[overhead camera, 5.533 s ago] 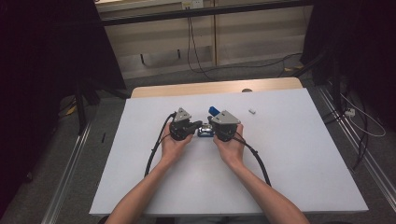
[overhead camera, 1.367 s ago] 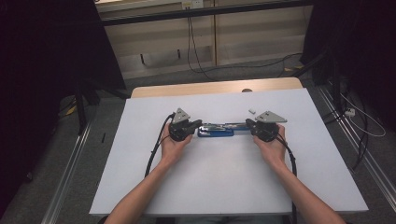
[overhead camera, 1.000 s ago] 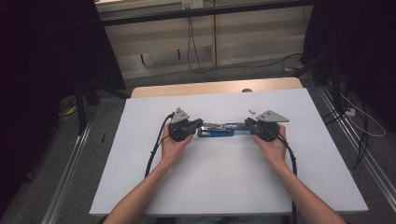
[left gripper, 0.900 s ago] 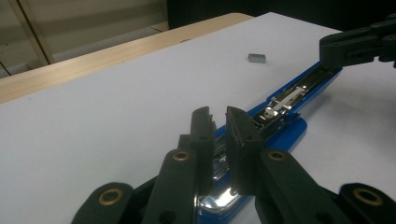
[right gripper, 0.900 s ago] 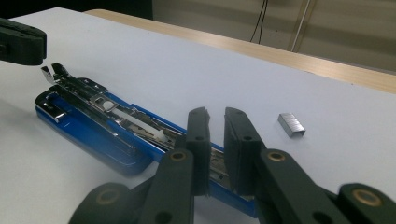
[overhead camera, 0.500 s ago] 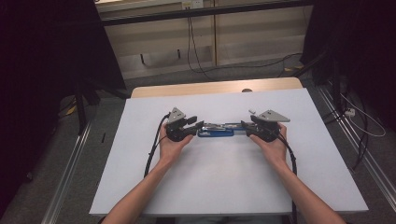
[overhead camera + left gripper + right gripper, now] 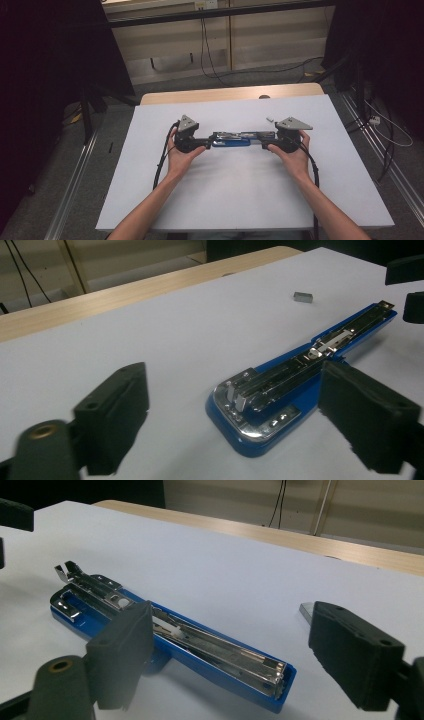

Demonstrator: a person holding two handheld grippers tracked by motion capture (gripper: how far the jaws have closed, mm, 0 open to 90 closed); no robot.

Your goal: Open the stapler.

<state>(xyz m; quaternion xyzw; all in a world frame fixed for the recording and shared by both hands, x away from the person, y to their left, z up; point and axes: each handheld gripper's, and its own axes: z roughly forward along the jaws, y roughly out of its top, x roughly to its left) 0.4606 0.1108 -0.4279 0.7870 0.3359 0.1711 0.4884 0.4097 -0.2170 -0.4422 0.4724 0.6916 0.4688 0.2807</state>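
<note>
- Lying flat, opened out full length: blue stapler [image 7: 231,138], mid white table [image 7: 235,195], metal channel up.
- L gripper [image 7: 204,144] at its one end, jaws just opened wide, pads clear of stapler.
- R gripper [image 7: 265,145] at other end, jaws likewise just opened, nothing gripped.
- Small staple block [image 7: 302,297] lies nearby, apart.
</note>
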